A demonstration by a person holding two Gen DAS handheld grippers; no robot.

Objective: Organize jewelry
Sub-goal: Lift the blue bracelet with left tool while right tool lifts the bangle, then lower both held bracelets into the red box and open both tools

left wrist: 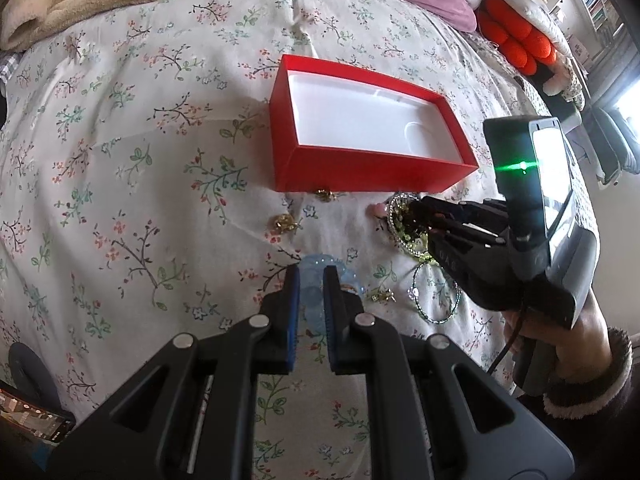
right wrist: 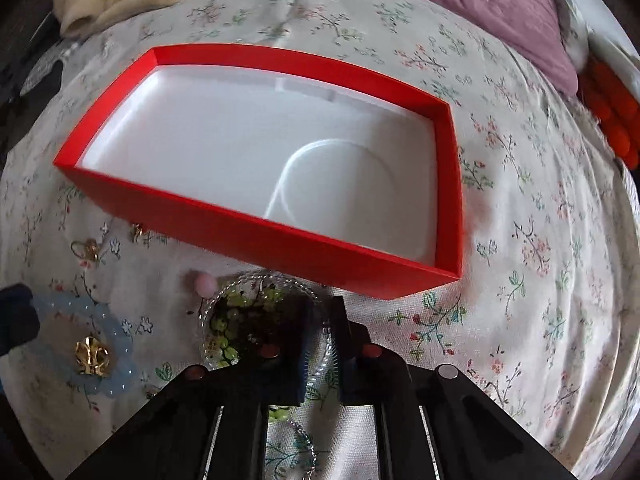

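Floral bedspread (left wrist: 120, 160) holds one red box (left wrist: 360, 168); left gripper (left wrist: 311, 276) pinches blue bracelet (left wrist: 316, 264), right gripper (right wrist: 320, 312) a clear bangle (right wrist: 320, 368).

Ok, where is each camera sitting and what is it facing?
Left wrist: on the left hand-held gripper, angled down at the bed; its fingers pinch the blue bracelet; the right hand shows.
Right wrist: on the right hand-held gripper, angled down at the red box; its fingers are closed on the clear bangle.
Shared: red box, blue bracelet, floral bedspread.

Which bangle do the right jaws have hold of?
The clear-beaded bangle with green beads beside the red box; the pale blue bracelet sits at the left jaws instead.
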